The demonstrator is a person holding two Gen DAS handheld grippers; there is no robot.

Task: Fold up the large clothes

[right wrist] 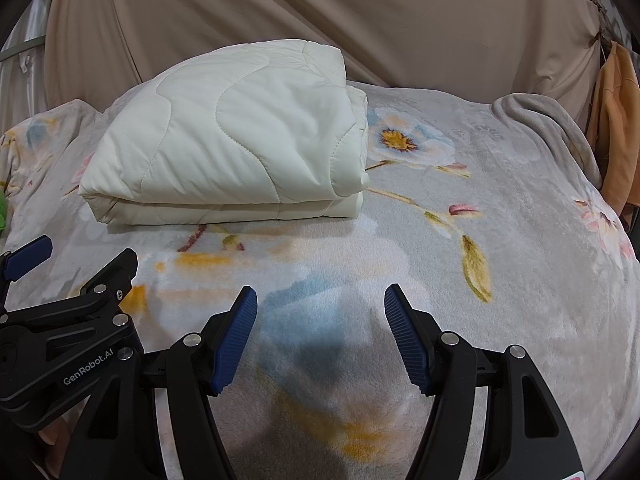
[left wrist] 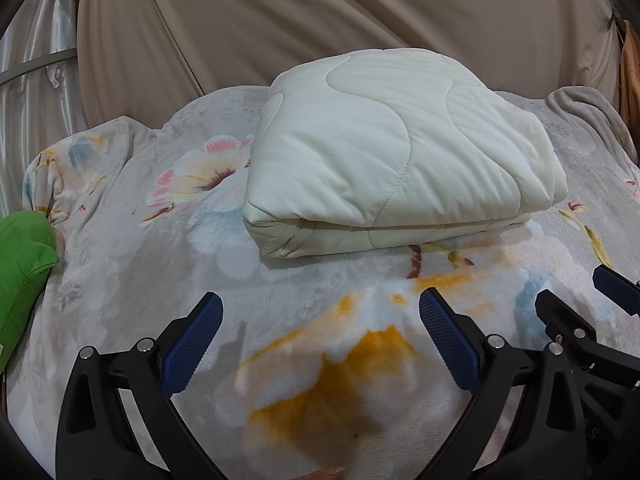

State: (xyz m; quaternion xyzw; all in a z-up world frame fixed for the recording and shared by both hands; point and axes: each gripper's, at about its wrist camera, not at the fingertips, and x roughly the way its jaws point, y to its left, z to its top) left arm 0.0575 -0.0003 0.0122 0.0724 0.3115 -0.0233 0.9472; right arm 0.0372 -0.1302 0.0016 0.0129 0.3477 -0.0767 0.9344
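A cream quilted comforter (left wrist: 396,148) lies folded into a thick rectangular bundle on the floral fleece blanket (left wrist: 120,264) that covers the bed. The right wrist view has the same bundle (right wrist: 240,140) at upper left. My left gripper (left wrist: 320,312) hovers over the blanket, short of the bundle's near edge, its blue-padded jaws wide apart and empty. My right gripper (right wrist: 320,304) stands open beside it, likewise empty and clear of the comforter. Each gripper shows at the edge of the other's view: the right one (left wrist: 580,292), the left one (right wrist: 80,260).
A green cushion (left wrist: 22,272) sits at the bed's left edge. A beige curtain (left wrist: 320,20) hangs behind the bed. An orange cloth (right wrist: 616,120) hangs at the far right, beside a rumpled grey blanket edge (right wrist: 548,120).
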